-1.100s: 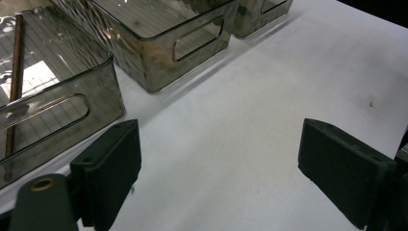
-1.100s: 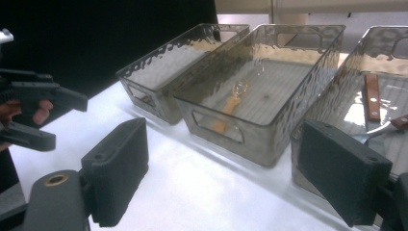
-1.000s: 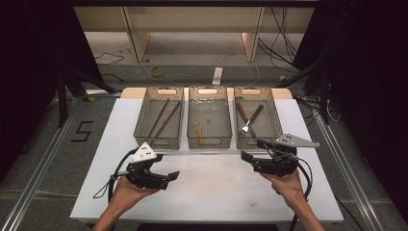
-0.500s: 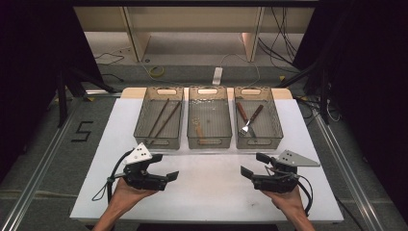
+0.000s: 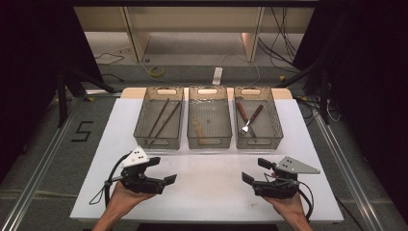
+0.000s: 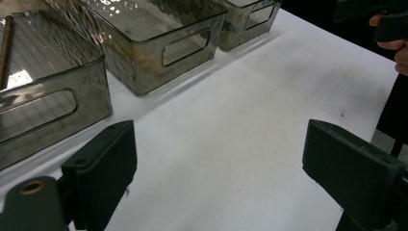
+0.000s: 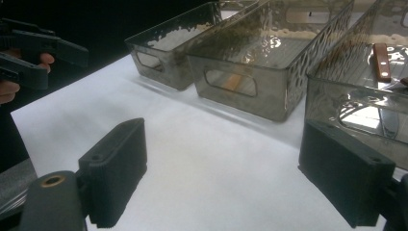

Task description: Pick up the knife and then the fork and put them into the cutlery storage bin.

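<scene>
Both grippers hover low over the front of the white table [image 5: 211, 197], each held in a hand. My left gripper [image 5: 163, 170] is open with nothing between its jaws, and the left gripper view shows bare table under it [image 6: 226, 168]. My right gripper [image 5: 256, 170] is open too, its jaws wide apart over bare table [image 7: 231, 173]. Three clear bins stand in a row behind them. The left bin [image 5: 159, 143] holds two dark chopsticks [image 5: 161, 119], the middle bin [image 5: 209, 143] a wooden spoon [image 5: 198, 131], and the right bin [image 5: 258, 143] a fork [image 5: 249, 124] and a wooden-handled knife [image 7: 382, 60].
Dark floor and metal rails flank the table. A shelf frame and cables lie beyond its far edge. In the left gripper view the nearest bin [image 6: 48, 91] stands close at the left. The right gripper view has a bin wall [image 7: 356, 101] close at its right.
My right gripper has drawn back from the right bin toward the near edge of the table. My left gripper has shifted slightly nearer too. Both have stayed open.
</scene>
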Motion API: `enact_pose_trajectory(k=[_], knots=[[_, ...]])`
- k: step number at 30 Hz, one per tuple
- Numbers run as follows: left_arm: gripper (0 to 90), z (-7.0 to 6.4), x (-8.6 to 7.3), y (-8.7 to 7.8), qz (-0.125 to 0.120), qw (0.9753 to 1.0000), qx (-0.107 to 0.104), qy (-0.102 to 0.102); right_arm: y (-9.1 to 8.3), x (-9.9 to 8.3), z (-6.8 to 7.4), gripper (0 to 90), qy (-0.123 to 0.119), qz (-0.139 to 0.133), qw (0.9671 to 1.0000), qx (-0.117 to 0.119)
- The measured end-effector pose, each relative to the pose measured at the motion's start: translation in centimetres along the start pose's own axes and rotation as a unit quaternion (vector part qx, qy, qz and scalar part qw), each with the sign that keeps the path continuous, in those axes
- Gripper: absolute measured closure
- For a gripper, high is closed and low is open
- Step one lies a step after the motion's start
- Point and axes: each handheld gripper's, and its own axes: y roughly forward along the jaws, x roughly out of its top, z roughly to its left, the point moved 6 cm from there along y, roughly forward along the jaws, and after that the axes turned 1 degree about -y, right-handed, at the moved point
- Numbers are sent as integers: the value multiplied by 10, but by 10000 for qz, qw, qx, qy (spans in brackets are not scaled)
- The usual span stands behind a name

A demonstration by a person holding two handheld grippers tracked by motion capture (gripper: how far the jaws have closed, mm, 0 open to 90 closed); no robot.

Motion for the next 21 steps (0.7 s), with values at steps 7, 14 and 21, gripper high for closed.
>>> enact_pose_trajectory(k=[7, 14, 21], knots=[[116, 0, 0, 0, -9, 10000, -9, -4, 1, -1, -2, 177, 41, -20, 10000, -35], [116, -1, 0, 1, 31, 10000, -7, 43, 0, 0, -2, 177, 33, -27, 10000, -50], [116, 0, 0, 2, 54, 10000, 30, 13, 1, 0, -6, 177, 24, -13, 10000, -94]])
